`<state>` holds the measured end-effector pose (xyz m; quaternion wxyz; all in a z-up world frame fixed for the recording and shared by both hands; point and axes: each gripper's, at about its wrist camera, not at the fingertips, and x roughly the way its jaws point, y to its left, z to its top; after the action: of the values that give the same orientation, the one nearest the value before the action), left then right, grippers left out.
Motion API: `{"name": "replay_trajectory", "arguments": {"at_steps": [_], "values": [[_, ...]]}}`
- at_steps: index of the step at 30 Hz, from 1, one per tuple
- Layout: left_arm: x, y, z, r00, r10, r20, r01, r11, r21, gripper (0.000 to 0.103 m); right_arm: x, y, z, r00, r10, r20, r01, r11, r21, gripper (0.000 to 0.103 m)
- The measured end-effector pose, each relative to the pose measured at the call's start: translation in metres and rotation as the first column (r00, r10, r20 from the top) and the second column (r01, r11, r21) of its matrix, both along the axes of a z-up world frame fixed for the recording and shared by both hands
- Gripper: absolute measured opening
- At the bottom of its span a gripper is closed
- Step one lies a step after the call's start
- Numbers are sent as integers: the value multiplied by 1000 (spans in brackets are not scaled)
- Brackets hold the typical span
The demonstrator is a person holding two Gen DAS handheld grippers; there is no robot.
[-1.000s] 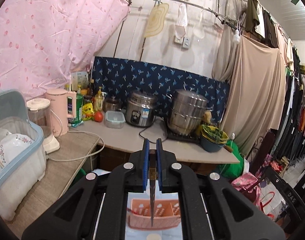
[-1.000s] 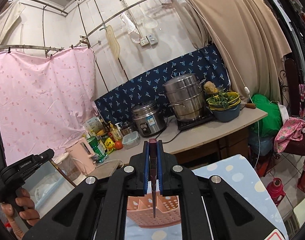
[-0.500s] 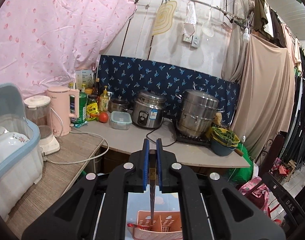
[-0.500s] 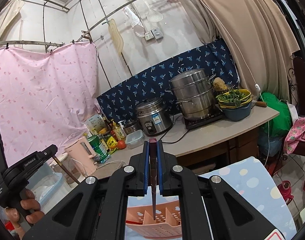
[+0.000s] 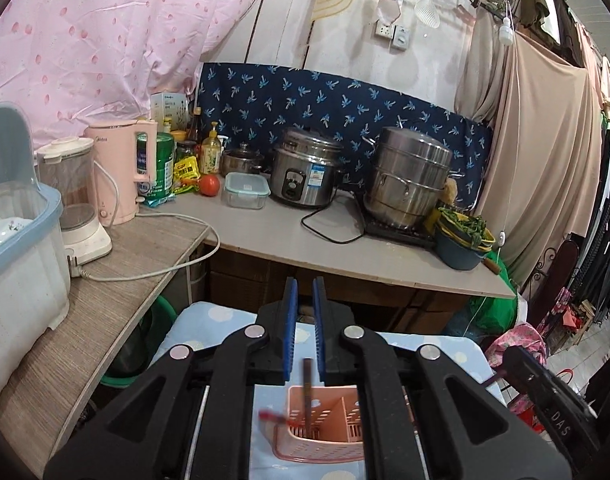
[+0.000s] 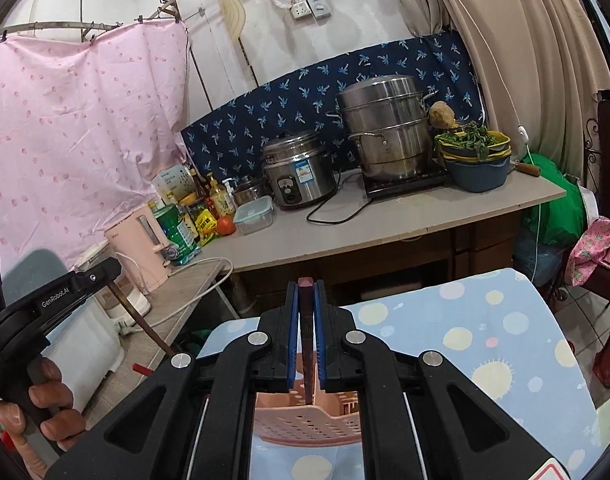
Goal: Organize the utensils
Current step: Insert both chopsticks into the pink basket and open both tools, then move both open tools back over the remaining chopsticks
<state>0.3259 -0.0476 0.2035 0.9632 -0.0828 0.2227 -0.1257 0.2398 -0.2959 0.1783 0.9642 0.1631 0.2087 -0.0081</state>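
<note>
chopstick (image 5: 307,396) upright in pink basket (image 5: 325,446), tip down

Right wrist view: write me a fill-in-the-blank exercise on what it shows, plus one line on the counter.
1. The right gripper is shut on a dark chopstick that hangs over the ____ utensil basket.
2. The basket sits on a blue cloth printed with ____.
3. In the left wrist view, the rice cooker stands to the ____ of the tall steamer pot.

Missing words: pink; dots; left.
</note>
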Motion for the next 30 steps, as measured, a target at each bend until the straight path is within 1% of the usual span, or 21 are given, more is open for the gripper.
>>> {"name": "replay_trajectory", "arguments": {"at_steps": [1, 2, 3, 4, 5, 6, 8, 11, 14, 17, 22, 26, 30], "values": [[1, 1, -2, 1000, 3, -7, -3, 1000, 4, 17, 0, 0, -1, 1000, -5, -1, 5, 1000, -4, 15], [1, 2, -3, 1000, 7, -12, -7, 1000, 5, 22, 0, 0, -1, 1000, -9, 1, 9, 1000, -4, 18], [0, 3, -4, 1000, 13, -16, -13, 1000, 1, 31, -2, 0, -1, 1000, -12, 5, 12, 1000, -1, 26], [-1, 5, -4, 1000, 18, -17, -18, 1000, -1, 37, -4, -2, 0, 1000, -17, 10, 17, 1000, 4, 30], [-3, 6, -4, 1000, 19, -17, -19, 1000, -4, 39, -6, -3, 2, 1000, -19, 14, 19, 1000, 9, 34], [-4, 8, -3, 1000, 17, -19, -18, 1000, -8, 44, -8, -4, 3, 1000, -20, 17, 20, 1000, 13, 36], [-10, 11, -2, 1000, 21, -22, -21, 1000, -12, 50, -13, -6, 6, 1000, -20, 21, 20, 1000, 15, 36], [-20, 13, 2, 1000, 15, -22, -15, 1000, -9, 54, -20, -7, 9, 1000, -20, 22, 20, 1000, 17, 36], [-35, 15, 4, 1000, 14, -15, -14, 1000, 13, 61, -34, -6, 12, 1000, -14, 21, 14, 1000, 14, 36], [-52, 15, 2, 1000, 8, -25, -7, 999, 44, 63, -52, -2, 11, 1000, -8, 13, 8, 1000, -3, 36], [-82, 21, -15, 997, -8, -80, 14, 997, 76, 63, -86, 3, -1, 999, 17, -27, -17, 1000, 0, 36], [-109, 26, -42, 990, -24, -138, 39, 994, 101, 63, -118, 10, -21, 997, 32, -77, -31, 999, 4, 36], [-137, 29, -72, 981, -29, -192, 53, 991, 124, 63, -149, 19, -46, 990, 35, -134, -37, 999, -15, 36]]}}
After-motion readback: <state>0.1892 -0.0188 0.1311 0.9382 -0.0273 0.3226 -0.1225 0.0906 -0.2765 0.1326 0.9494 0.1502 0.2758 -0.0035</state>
